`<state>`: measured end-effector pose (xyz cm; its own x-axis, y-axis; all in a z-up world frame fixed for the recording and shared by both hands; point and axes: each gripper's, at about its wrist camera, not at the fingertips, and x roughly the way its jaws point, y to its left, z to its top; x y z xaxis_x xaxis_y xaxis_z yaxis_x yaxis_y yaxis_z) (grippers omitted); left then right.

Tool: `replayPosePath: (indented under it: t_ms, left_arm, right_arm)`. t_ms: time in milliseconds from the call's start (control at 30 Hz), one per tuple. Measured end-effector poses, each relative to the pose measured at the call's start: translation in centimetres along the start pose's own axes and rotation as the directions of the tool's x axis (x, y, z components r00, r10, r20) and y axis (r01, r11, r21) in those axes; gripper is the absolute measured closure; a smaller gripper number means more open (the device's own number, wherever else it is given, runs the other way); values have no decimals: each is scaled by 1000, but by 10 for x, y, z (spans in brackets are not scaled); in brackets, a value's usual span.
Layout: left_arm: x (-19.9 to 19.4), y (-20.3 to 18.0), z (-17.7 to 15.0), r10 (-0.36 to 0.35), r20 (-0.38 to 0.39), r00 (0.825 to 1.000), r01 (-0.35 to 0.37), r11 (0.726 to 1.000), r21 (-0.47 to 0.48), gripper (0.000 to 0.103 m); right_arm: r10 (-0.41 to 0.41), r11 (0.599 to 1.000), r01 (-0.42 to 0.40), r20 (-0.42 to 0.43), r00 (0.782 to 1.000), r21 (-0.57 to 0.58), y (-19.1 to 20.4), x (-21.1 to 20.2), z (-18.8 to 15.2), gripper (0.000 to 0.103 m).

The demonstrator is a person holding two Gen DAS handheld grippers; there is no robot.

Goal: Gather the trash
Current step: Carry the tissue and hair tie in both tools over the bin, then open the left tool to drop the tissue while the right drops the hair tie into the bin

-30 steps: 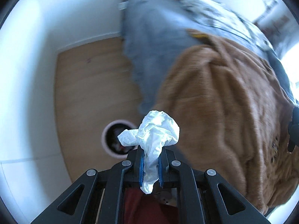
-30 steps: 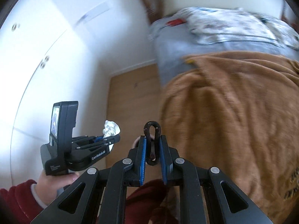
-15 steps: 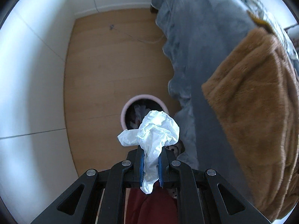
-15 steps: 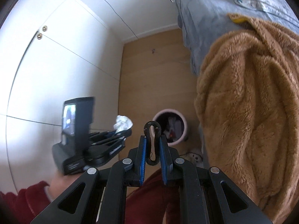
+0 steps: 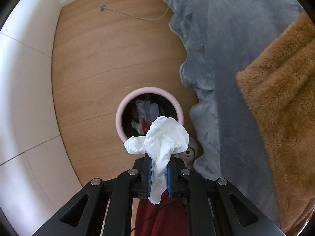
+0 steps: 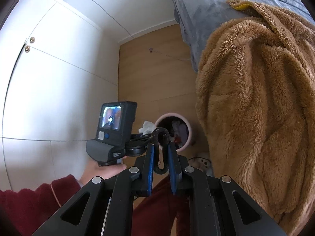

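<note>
Tissue (image 5: pixel 165 137), pinched in the left tongs (image 5: pixel 159 174), hangs just short of the pink bin (image 5: pixel 119 116); right tongs (image 6: pixel 159 157) pinch a black loop (image 6: pixel 160 135). Next: move over the bin, release.

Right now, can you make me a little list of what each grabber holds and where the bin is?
left gripper: shut on tissue, white and crumpled
right gripper: shut on black loop, a thin dark ring
bin: pink rim, on wood floor, beside grey blanket
bin contents: paper and a red scrap
tissue position: in front of the bin's near rim, not dropped
brown blanket: hangs over the bed edge
</note>
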<state>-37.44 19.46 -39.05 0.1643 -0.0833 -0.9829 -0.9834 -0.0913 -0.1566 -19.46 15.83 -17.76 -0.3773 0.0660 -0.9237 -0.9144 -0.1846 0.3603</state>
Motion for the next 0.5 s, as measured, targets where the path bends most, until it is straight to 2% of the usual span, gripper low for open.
replayPosePath:
  t_ms: [100, 133, 200, 233, 267, 367, 500]
  left_arm:
    - [6, -3, 2, 3, -5, 1000, -3, 1000, 1, 90]
    - [9, -3, 3, 9, -11, 1000, -9, 1000, -2, 87]
    - [15, -4, 5, 28, -30, 999, -29, 1000, -8, 61]
    - [18, -5, 6, 46, -38, 998, -47, 999, -10, 38]
    - [19, -5, 7, 62, -29, 998, -62, 998, -9, 25]
    - [17, -4, 7, 80, -4, 997, -80, 997, -6, 22]
    - [16, 1, 5, 84, -19, 996, -84, 996, -14, 19]
  right_arm:
    - [4, 1000, -4, -5, 1000, -5, 0, 1, 0, 88]
    - [4, 1000, -4, -7, 1000, -7, 1, 1, 0, 88]
    - [2, 1000, -2, -9, 1000, -12, 4, -1, -1, 88]
    - [5, 1000, -5, -10, 1000, -12, 5, 0, 0, 88]
    - [9, 1000, -9, -10, 1000, -12, 6, 0, 0, 88]
    - [14, 1000, -14, -12, 1000, -15, 6, 4, 1, 88]
    - [23, 1000, -23, -13, 1000, -18, 5, 5, 0, 88]
